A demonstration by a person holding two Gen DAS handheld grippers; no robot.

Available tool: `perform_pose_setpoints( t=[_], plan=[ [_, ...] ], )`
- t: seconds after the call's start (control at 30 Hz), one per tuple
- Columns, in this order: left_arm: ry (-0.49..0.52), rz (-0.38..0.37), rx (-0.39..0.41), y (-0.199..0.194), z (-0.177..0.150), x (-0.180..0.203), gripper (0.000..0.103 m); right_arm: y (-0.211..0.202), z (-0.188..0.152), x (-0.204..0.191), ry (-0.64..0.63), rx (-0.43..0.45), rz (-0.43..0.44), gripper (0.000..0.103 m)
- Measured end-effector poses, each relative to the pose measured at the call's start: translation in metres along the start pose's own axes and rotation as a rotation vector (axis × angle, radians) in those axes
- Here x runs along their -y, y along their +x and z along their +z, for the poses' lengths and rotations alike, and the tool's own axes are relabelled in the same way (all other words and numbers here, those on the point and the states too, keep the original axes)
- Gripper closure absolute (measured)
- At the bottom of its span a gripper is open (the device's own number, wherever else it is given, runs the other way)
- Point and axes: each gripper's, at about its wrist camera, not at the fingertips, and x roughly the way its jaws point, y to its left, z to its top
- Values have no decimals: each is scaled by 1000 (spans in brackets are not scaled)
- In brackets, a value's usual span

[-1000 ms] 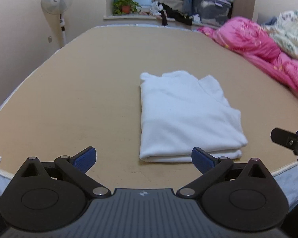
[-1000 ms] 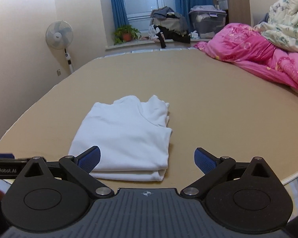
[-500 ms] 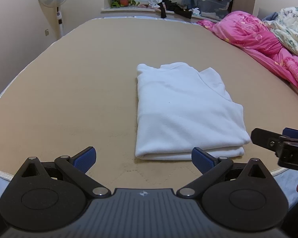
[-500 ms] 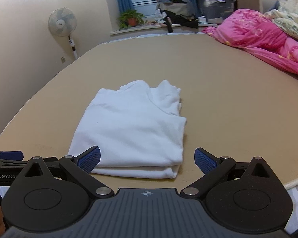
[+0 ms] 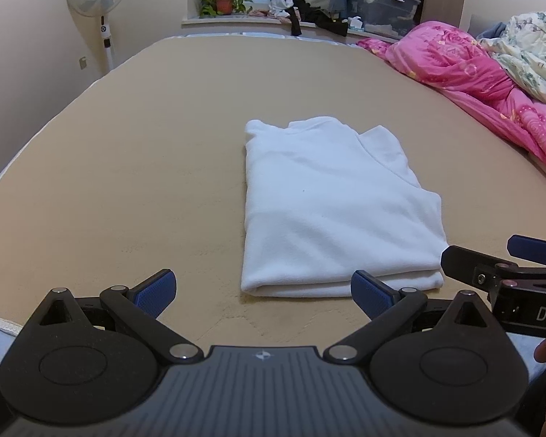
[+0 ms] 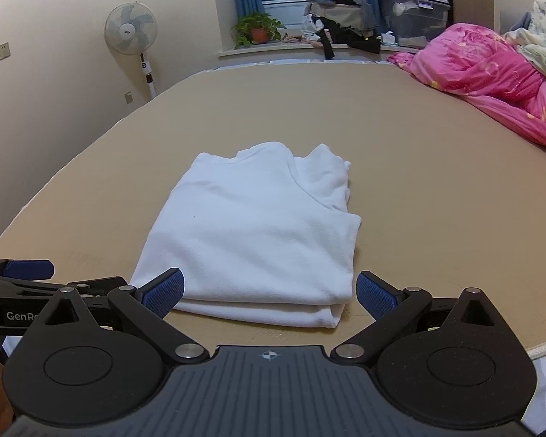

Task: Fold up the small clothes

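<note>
A white garment [image 5: 331,211] lies folded into a neat rectangle on the tan bed surface [image 5: 145,167], its folded edge toward me. My left gripper [image 5: 262,291] hovers open just short of the near edge, nothing between its blue pads. In the right wrist view the same white garment [image 6: 258,233] lies straight ahead, and my right gripper [image 6: 269,291] is open with its pads on either side of the near folded edge, holding nothing. The right gripper's tips also show at the right edge of the left wrist view.
A pink quilt [image 5: 473,83] and a floral blanket [image 5: 531,54] are heaped along the right side. A standing fan [image 6: 133,36] stands at the left wall. The far windowsill holds a potted plant [image 6: 258,31], piled clothes and a plastic bin [image 6: 415,18].
Both grippers have moved forward toward the folded garment, which now looks larger and closer. The right gripper reaches further into the left wrist view. Both stayed open.
</note>
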Motion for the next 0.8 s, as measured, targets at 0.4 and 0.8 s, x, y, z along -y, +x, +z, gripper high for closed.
perform_pose_setpoints(
  t=[0.4,0.8],
  plan=[
    [1,-7,12,-3,1,-2,1,-1,-1,-5,-18,0,-2,3],
    [7,-8,16,-4,2,-1,1,-3,-1,-6,-30,2,1,3]
  ],
)
